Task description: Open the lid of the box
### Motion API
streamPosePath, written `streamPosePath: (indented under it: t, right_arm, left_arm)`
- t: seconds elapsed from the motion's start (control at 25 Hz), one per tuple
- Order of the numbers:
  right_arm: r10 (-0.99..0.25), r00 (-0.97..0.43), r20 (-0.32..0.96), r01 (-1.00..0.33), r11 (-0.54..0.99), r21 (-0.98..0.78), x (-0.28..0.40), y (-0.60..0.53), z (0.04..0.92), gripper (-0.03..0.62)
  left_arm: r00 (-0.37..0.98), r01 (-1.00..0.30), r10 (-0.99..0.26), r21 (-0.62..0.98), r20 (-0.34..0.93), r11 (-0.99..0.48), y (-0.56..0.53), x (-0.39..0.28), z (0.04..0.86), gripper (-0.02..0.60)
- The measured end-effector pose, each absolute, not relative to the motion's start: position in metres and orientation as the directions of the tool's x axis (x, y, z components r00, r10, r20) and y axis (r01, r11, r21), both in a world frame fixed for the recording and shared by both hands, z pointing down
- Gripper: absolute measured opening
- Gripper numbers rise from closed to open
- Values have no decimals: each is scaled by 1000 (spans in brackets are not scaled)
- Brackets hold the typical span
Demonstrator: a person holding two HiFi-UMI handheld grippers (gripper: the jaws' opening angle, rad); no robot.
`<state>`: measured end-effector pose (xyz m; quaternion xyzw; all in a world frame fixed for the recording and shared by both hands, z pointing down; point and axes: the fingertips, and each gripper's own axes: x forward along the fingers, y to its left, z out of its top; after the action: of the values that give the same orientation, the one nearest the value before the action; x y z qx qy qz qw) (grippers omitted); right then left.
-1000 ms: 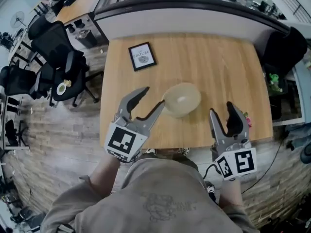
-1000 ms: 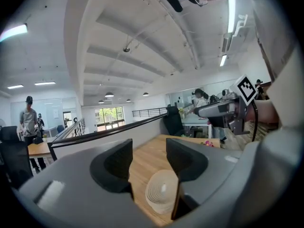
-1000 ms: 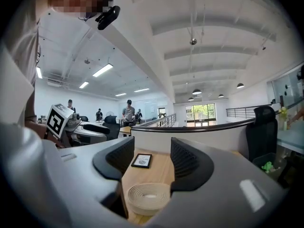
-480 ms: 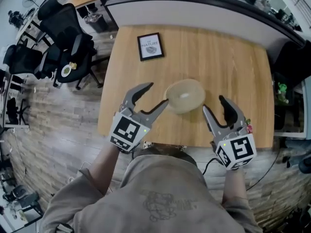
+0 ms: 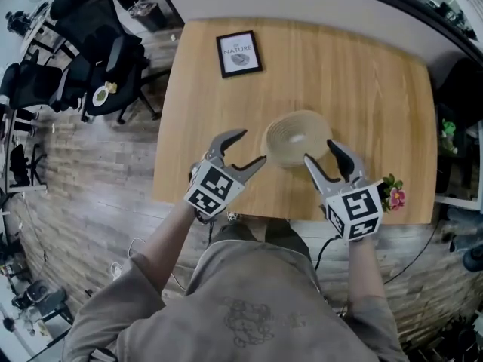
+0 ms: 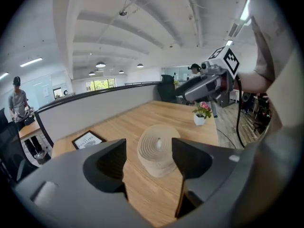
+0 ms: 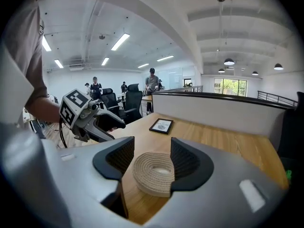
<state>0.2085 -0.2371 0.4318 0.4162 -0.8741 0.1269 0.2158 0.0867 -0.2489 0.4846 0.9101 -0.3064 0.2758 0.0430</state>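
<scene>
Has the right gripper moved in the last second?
Yes. In the head view the right gripper has closed in on the round woven box; its open jaws now reach the box's near right side.

Bright, even overhead light, soft shadows, fisheye warping toward dark edges.

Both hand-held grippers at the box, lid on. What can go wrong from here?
1. Left hand-held gripper, jaws just opening and empty, sits beside the box: it may shove it, not steady it.
2. No lid seam shows; the open right hand-held gripper may lift the whole box.
3. The flower pot stands near it, easy to knock.
</scene>
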Motion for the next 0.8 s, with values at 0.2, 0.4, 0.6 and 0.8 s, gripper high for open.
streamPosePath:
  t: [0.2, 0.4, 0.6, 0.8]
  right_arm:
    - [-617, -556, 557, -770, 635, -64, 197, -239, 477, 224]
    - [-565, -552, 613, -754, 652, -78, 185, -238, 517, 224]
    - [-501, -560, 659, -723, 684, -94, 174, -234, 547, 224]
    - [-438, -550, 711, -678, 731, -74, 166, -228, 575, 224]
  left_arm:
    - [647, -560, -470, -44, 601, -827, -247, 83, 540, 302]
    - [649, -537, -409, 5, 642, -844, -240, 87, 588, 307]
    - [642, -523, -368, 32, 672, -852, -239, 91, 625, 311]
    - [640, -503, -340, 41, 689, -863, -241, 98, 653, 316]
